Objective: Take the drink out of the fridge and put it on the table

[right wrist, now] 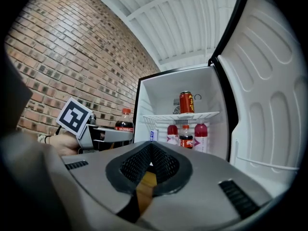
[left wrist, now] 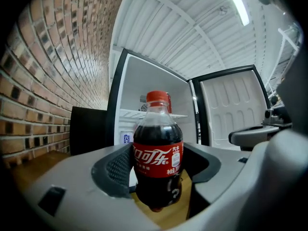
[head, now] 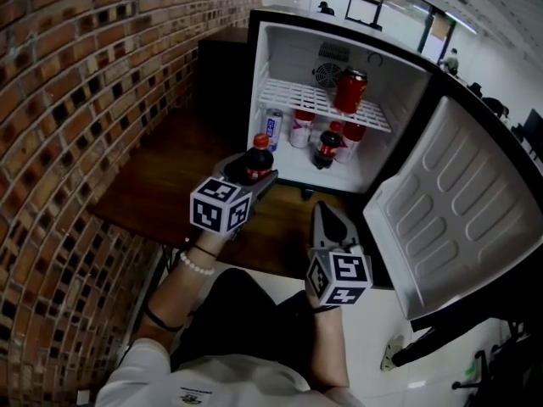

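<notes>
Head view looks down on a person standing at a dark wooden counter [head: 161, 185] that runs along a brick wall [head: 76, 91]. A small fridge [head: 280, 41] stands at the counter's far end, its door [head: 462, 202] swung wide open to the right. The left gripper [head: 251, 181] is held level in front of the open fridge, and its jaws are clamped on a cola bottle [left wrist: 158, 158] with a red cap and red label. In the left gripper view both dark pads press the label from either side, and the bottle stands upright between them. That bottle is outside the fridge, over the counter's wood between the near edge and the fridge front; its base shows with wood beneath it, and I cannot tell whether it touches. The right gripper [head: 324, 214] hangs just beside the left, closer to the door and by the counter's near edge. Its jaws are together with nothing between them, the tips meeting in the right gripper view. Inside the fridge, 1 red can [head: 350, 90] stands on the white wire shelf [head: 314, 100]. Below it on the fridge floor stand a blue and white can [head: 272, 128] at the left, 2 pinkish-red bottles [head: 301, 127] and a second small cola bottle [head: 327, 148] toward the front.
</notes>
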Demonstrator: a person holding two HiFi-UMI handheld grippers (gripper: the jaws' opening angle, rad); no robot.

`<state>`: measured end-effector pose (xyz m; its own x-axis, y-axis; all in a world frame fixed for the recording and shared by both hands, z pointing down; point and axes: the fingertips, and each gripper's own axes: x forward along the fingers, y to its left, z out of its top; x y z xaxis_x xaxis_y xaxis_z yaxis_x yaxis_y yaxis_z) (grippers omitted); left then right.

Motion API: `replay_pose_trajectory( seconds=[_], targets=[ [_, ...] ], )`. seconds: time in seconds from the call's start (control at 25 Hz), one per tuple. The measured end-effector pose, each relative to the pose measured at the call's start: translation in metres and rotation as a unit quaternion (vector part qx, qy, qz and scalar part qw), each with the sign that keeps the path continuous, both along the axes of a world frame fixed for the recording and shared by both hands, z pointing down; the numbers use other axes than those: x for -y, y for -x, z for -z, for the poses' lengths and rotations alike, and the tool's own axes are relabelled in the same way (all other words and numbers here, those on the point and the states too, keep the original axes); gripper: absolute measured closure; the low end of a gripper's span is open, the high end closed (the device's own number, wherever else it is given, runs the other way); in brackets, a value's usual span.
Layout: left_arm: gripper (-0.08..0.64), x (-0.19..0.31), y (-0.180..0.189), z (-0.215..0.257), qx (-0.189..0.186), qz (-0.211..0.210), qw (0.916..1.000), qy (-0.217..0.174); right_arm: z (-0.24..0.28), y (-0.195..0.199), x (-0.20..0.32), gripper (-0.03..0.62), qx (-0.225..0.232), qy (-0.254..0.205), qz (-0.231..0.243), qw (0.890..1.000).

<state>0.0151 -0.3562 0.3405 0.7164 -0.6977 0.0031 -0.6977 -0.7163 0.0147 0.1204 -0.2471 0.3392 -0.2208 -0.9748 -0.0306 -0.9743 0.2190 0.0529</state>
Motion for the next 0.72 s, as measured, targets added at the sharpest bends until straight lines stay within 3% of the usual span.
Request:
replay_pose_trajectory(
  seconds=[0.72],
  targets=[
    [0.252,0.030,0.053,-0.056,0.002,0.063,0.9979,0.018,-0.013,0.002,0.007,0.581,-0.008,0.015,0.000,1.000]
  ],
)
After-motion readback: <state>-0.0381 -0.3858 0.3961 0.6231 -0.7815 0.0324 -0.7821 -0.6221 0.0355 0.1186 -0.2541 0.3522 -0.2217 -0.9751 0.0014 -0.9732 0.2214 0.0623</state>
